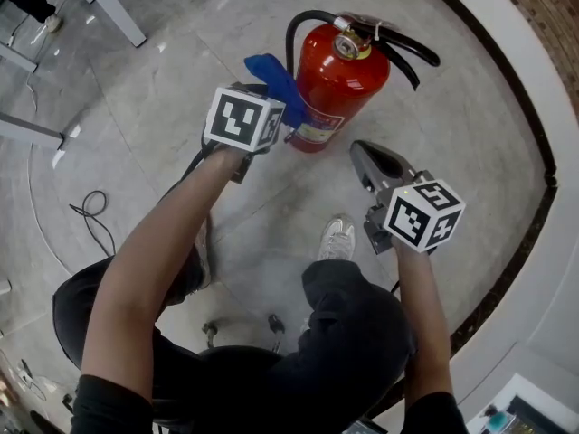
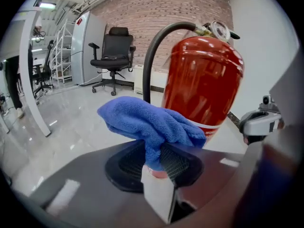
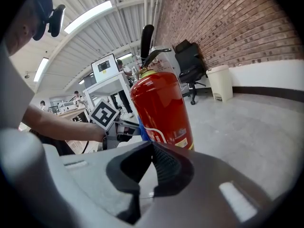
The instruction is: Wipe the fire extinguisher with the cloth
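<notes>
Polished grey floor (image 1: 470, 107) holds the upright fire extinguisher (image 1: 342, 80), just beyond the left claw (image 2: 156, 158) clamping the cloth (image 2: 147, 122); the right claw (image 3: 151, 163) is closed, empty. A hard wipe could topple it, unsteadied.

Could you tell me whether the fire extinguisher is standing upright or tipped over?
Upright: the fire extinguisher stands on its base on the floor, with its gauge and handle on top in both gripper views.
</notes>
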